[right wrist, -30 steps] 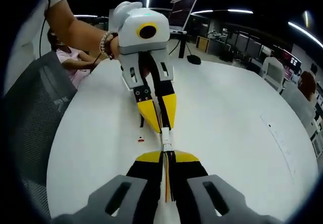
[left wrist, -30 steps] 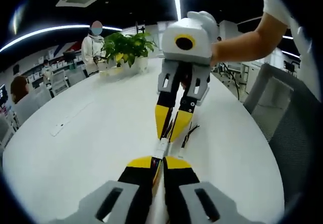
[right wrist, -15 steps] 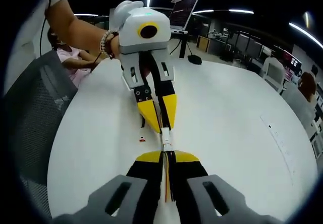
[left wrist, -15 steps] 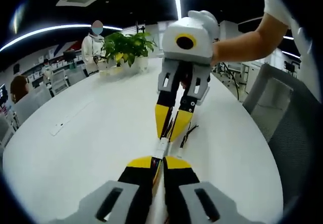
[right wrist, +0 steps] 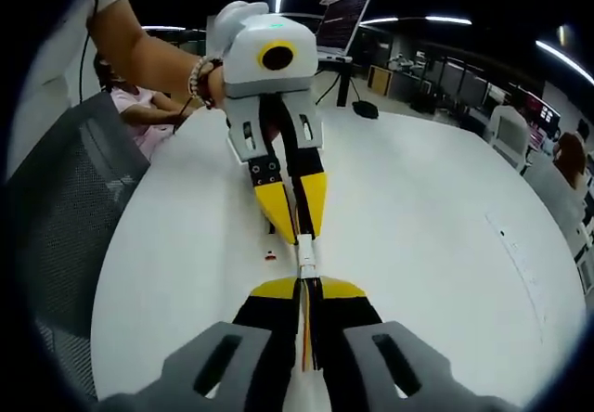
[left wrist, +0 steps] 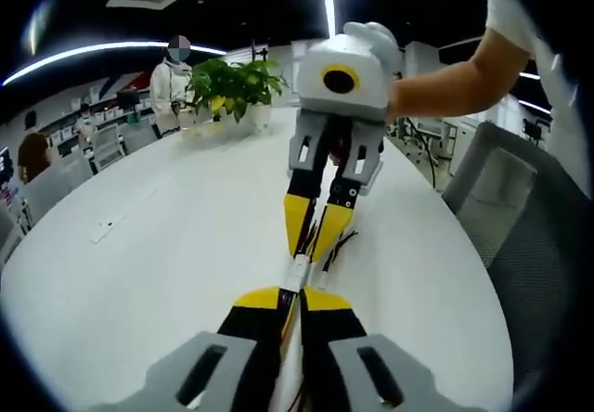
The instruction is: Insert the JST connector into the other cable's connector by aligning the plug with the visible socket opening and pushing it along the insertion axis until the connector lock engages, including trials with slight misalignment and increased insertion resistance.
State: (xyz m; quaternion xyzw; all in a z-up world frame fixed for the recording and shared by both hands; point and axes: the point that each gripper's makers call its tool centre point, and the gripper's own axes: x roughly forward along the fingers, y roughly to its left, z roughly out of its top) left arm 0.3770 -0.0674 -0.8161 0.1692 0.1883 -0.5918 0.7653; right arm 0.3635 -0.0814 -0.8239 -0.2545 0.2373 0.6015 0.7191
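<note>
Since connectors already meet between tips, looks mostly mated; left gripper and right gripper both pinching cables, lock click unconfirmed.

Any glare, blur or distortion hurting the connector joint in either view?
Left gripper view: strong fisheye bending of the table edge; ceiling light strips blown out; white connector small but fairly sharp. Right gripper view: same bending; connector pale against the bright table, low contrast; no motion blur visible.
</note>
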